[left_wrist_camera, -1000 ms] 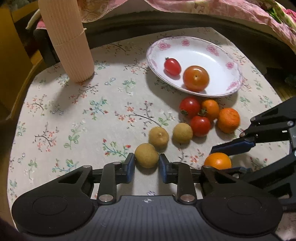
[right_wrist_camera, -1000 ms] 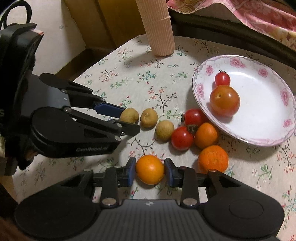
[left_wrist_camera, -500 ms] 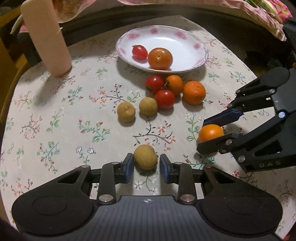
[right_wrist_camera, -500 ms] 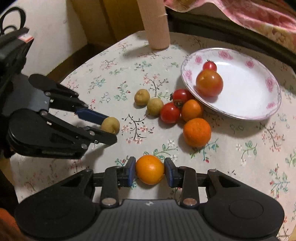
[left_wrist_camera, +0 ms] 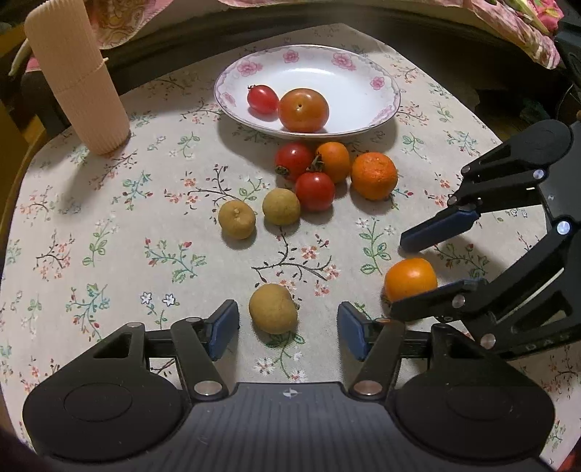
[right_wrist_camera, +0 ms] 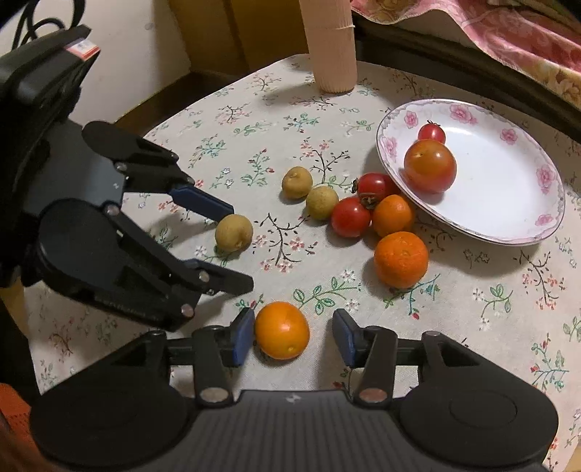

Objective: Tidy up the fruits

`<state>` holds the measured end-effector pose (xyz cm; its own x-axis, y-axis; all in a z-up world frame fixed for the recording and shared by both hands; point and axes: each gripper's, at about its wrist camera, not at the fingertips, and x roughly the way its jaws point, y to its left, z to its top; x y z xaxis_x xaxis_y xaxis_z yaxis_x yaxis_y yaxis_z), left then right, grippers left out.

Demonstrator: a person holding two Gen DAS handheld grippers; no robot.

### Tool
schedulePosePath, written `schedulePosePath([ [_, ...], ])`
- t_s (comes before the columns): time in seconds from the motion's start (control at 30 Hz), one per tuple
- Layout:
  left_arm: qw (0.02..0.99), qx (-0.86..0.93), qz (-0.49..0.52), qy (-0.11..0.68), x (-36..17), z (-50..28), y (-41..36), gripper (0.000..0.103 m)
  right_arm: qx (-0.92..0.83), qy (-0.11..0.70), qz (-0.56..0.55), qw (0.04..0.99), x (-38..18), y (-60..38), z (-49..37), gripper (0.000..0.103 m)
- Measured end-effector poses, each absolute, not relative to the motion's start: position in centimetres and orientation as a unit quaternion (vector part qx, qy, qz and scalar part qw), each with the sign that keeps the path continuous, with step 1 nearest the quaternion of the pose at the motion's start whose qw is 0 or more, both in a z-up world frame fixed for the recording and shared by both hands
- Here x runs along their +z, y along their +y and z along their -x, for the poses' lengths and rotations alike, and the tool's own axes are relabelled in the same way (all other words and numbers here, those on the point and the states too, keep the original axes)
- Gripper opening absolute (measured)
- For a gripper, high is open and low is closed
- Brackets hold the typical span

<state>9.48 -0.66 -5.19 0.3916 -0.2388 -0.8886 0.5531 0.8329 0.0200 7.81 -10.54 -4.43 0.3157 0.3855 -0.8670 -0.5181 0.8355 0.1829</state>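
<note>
Only in the left wrist view: pink cloth (left_wrist_camera: 523,25) past the table's (left_wrist_camera: 72,225) far edge. Left gripper (left_wrist_camera: 288,328) just opened, spread clear of the longan (left_wrist_camera: 273,308) lying near the front edge. Right gripper (right_wrist_camera: 293,336) likewise just opened, orange fruit (right_wrist_camera: 282,329) between its pads, left pad perhaps touching.

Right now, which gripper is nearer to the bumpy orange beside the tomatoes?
Right. The right gripper sits just below the bumpy orange, jaws around a smooth orange fruit. The left gripper sits farther off, around a longan.
</note>
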Motion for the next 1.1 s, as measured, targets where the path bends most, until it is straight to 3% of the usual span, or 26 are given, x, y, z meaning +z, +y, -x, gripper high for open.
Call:
schedulePosePath([
  [0.1, 0.819, -0.241, -0.158, 0.495, -5.2, -9.5, -0.8, 0.065, 0.282, 0.515, 0.064, 0.807, -4.3, -10.5, -7.8, 0.042],
  [0.23, 0.815, -0.249, -0.152, 0.500, -5.0, -9.4, -0.9, 0.048, 0.284, 0.517, 0.073, 0.804, -4.0, -9.9, -7.5, 0.034],
  [0.43, 0.814, -0.245, -0.147, 0.506, -5.0, -9.7, -0.8, 0.035, 0.273, 0.531, 0.051, 0.801, -4.0, -10.3, -7.9, 0.034],
  [1.1, 0.817, -0.233, -0.149, 0.507, -4.8, -9.7, -1.1, 0.033, 0.243, 0.531, 0.034, 0.811, -3.9, -11.0, -8.6, 0.034],
])
